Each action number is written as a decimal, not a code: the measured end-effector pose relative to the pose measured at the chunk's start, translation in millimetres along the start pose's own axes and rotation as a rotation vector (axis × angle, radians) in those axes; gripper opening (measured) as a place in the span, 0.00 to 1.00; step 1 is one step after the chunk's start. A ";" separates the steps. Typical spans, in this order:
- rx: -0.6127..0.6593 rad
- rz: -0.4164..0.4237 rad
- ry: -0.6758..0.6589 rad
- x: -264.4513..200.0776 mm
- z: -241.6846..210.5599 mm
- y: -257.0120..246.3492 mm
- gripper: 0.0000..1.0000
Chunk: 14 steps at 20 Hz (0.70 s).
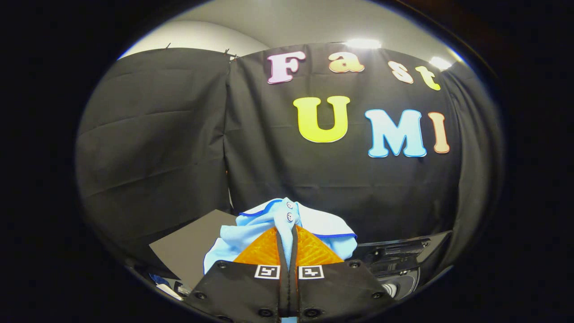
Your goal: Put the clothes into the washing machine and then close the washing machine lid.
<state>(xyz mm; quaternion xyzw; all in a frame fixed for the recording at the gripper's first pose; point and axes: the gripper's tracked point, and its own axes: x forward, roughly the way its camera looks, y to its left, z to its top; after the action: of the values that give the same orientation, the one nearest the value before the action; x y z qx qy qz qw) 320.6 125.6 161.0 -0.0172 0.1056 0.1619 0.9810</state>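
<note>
A light blue garment (251,233) with a darker blue hem and two small buttons bunches up around my gripper (287,231). Both fingers are shut on a fold of it, and the cloth rises between and above the fingertips. It hangs lifted, above the dark surface below. To the right, beyond the fingers, lies the dark top of the washing machine (399,258) with a rounded part (394,287) under it; whether its lid is up I cannot tell.
A flat dark grey panel (193,246) lies to the left behind the garment. Black cloth walls close the booth behind and on both sides. Some small pale items (168,287) lie low on the left beside the fingers.
</note>
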 end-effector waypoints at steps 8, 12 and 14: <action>0.026 -0.107 0.001 -25.6 -15.1 -78.9 0.01; 0.034 -0.158 0.006 -38.1 -22.1 -113.7 0.01; 0.043 -0.187 0.001 -45.6 -25.0 -131.2 0.01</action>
<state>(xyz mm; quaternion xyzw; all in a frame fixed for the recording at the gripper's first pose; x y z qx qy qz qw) 315.5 -14.6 146.2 -0.0061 0.1073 0.0674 0.9919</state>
